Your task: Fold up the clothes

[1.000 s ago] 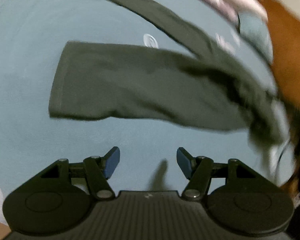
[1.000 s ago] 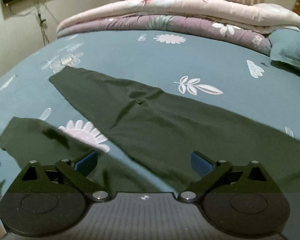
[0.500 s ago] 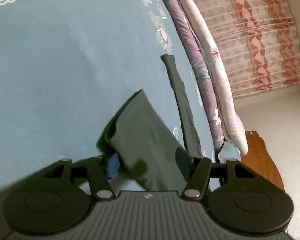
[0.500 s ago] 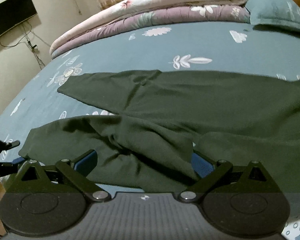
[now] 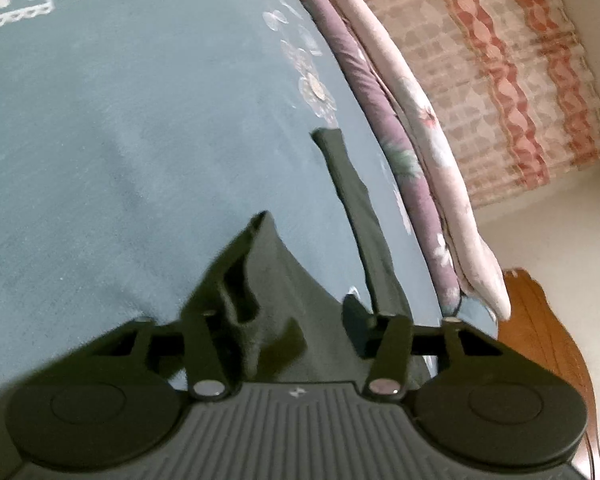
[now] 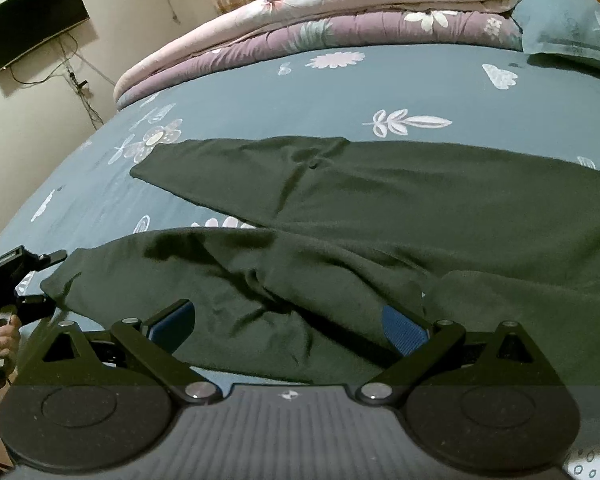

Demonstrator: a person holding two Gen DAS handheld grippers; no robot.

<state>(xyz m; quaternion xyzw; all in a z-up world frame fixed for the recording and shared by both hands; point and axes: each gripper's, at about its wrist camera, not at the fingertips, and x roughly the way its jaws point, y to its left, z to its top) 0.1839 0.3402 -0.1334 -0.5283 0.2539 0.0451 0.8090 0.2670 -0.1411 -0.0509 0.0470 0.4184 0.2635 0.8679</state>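
Dark green trousers (image 6: 380, 208) lie spread on the blue bed sheet, one leg far and one leg near. In the left wrist view the near leg's cuff (image 5: 268, 280) lies between the fingers of my left gripper (image 5: 284, 320), draped over the left finger. Its jaws stand wide apart and it is open. The far leg (image 5: 352, 200) runs away beyond it. My right gripper (image 6: 288, 324) is open, low over the near leg, with wrinkled cloth between its blue pads (image 6: 404, 328). The left gripper (image 6: 20, 264) and a hand show at the right wrist view's left edge.
Folded pink and purple quilts (image 6: 340, 12) are stacked along the far side of the bed, next to a blue pillow (image 6: 568, 24). A wooden bed frame (image 5: 540, 340) is at the right. A screen (image 6: 32, 20) hangs on the wall. Bare flower-print sheet (image 5: 100, 140) stretches to the left.
My left gripper swung down from above to the near leg's cuff, and the cloth now reaches between its fingers. My right gripper came closer and lower over the near leg.
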